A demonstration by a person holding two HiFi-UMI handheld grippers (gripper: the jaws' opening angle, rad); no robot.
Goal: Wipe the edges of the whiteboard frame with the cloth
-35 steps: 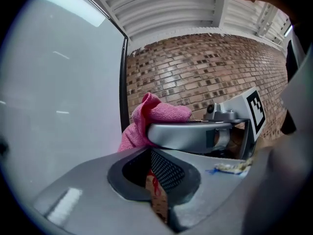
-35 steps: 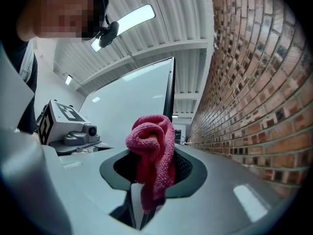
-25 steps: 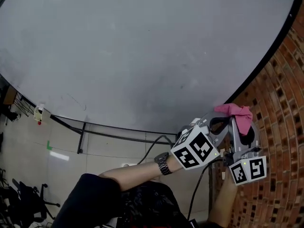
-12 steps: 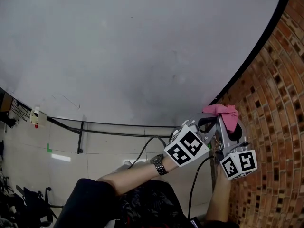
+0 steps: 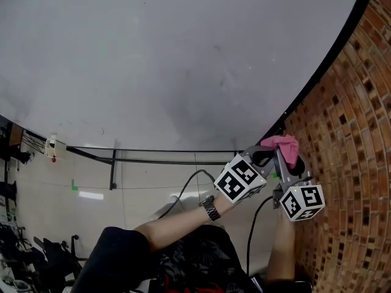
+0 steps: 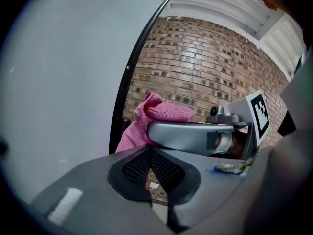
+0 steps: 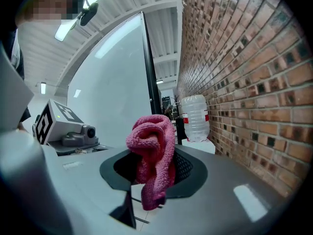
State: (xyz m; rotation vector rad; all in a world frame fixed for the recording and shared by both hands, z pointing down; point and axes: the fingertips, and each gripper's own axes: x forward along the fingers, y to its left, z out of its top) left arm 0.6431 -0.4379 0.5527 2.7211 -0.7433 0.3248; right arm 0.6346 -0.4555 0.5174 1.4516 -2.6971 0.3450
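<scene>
The whiteboard (image 5: pixel 171 60) fills the head view, and its black frame (image 5: pixel 333 50) runs down the right side beside a brick wall. A pink cloth (image 5: pixel 282 146) sits at the frame's lower right corner, with my right gripper (image 5: pixel 285 156) shut on it. In the right gripper view the cloth (image 7: pixel 154 155) bunches up between the jaws, with the frame (image 7: pixel 149 77) straight ahead. My left gripper (image 5: pixel 261 157) is close beside it on the left, shut with nothing in it (image 6: pixel 149 173). From there the cloth (image 6: pixel 156 112) shows next to the frame (image 6: pixel 132 72).
The brick wall (image 5: pixel 354 139) stands close to the right of the frame. A large water bottle (image 7: pixel 194 117) stands by the wall on the floor ahead. The board's stand bars (image 5: pixel 113 163) and a cable (image 5: pixel 183 191) lie below the board.
The head view has shifted, so both grippers and the cloth sit a little further left in the picture. They stay at the frame's lower right corner, and the cloth is still held.
</scene>
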